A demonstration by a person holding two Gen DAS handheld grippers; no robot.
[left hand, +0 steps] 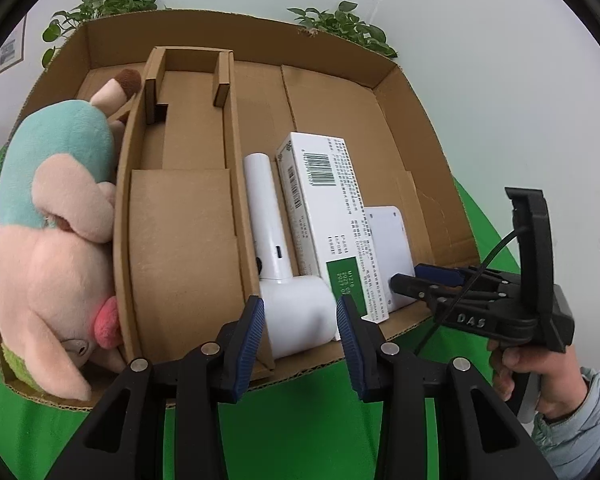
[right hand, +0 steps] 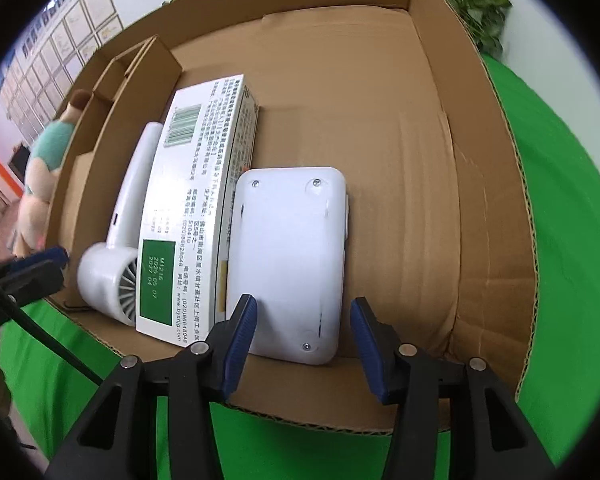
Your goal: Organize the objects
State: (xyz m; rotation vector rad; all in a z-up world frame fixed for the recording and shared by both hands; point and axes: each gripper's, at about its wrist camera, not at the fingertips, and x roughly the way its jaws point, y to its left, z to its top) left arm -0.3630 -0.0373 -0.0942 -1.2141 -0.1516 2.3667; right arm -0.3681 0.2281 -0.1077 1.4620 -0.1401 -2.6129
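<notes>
Your left gripper (left hand: 300,320) hangs over the near edge of the cardboard box (left hand: 404,92), jaws apart and empty, white handheld fan (left hand: 284,280) just below. Your right gripper (right hand: 303,332) is likewise parted, holding nothing, straddling the near end of the flat white device (right hand: 288,260). Printed carton (right hand: 192,216) lies between fan and device. Plush pig (left hand: 56,240) fills the box's left compartment

Right part of cardboard box (right hand: 452,184) floor bare: free room for gripper there. Left of it, packed side by side: white flat device (right hand: 288,256), printed carton (right hand: 192,216), white hair dryer (left hand: 292,280). Cardboard divider (left hand: 236,184) walls off middle compartment, bare inside. Plush toy (left hand: 52,248) fills leftmost compartment.
</notes>
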